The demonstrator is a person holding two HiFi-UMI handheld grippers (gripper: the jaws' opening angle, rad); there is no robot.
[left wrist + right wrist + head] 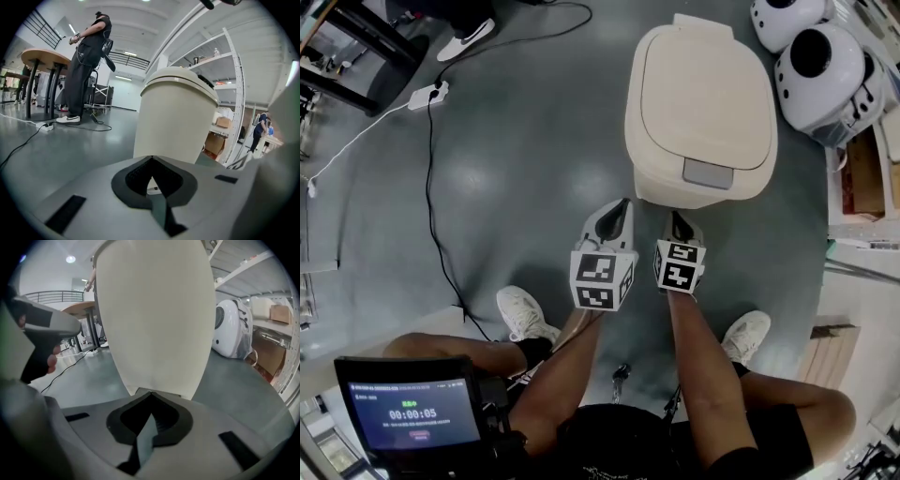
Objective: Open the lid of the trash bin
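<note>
Left gripper [622,208] and right gripper [677,223], jaws closed and empty, hover before the floor-standing trash bin [661,184], lid [703,94] down; I'd say they're poised for its grey latch [708,172]

A glossy grey floor [534,141] carries everything. A cream trash bin [701,103] stands on it in the upper middle of the frame, lid down. At upper left lies a white power strip [427,95], with a black cable [431,187] trailing down from it. Two white rounded pods [825,66] sit at upper right, and the wearer's white shoes [523,314] are planted at lower centre.
</note>
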